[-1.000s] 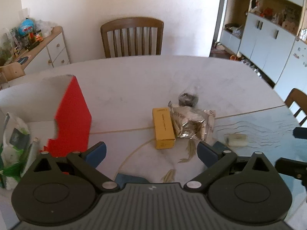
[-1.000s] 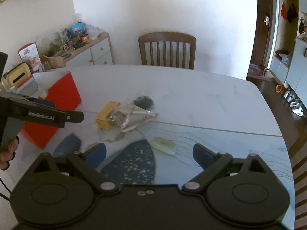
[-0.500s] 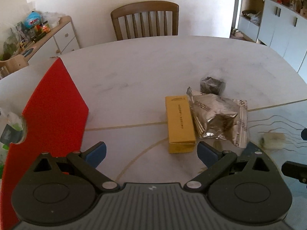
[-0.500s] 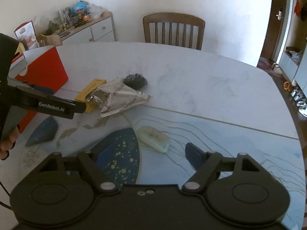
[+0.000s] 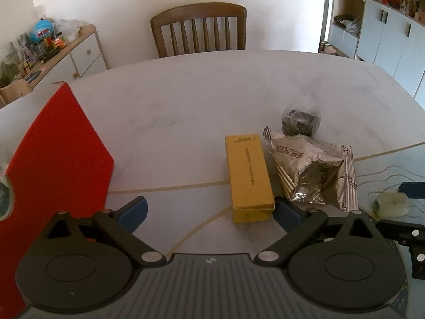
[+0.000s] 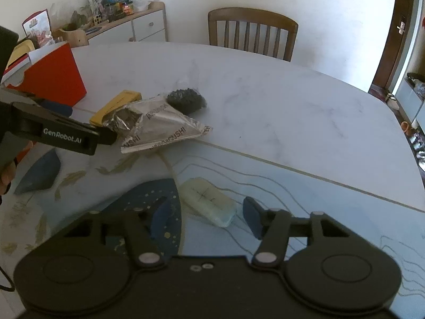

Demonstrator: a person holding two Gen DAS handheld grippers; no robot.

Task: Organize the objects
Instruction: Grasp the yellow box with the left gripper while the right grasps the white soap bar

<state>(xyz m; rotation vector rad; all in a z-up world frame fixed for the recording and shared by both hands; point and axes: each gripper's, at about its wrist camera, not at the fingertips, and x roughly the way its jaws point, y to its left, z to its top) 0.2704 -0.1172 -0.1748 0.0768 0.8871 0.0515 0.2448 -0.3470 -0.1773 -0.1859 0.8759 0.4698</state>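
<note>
- My right gripper [image 6: 204, 216] has just been closing in; its fingers are straddling the pale soap-like bar [image 6: 208, 204] but aren't pressing it yet.
- My left gripper [image 5: 209, 210] is hanging wide apart, with the near end of the yellow box [image 5: 249, 175] sitting between the fingers, untouched.
- The silver pouch [image 5: 313, 172] is lying just right of the box, dark bag [image 5: 300, 121] behind it, red box [image 5: 58, 159] far left on the table [image 5: 186, 93].

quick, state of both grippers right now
left gripper: open, empty, just short of the yellow cardboard box.
right gripper: open, jaws just been closing around the pale translucent packet, not yet gripping.
</note>
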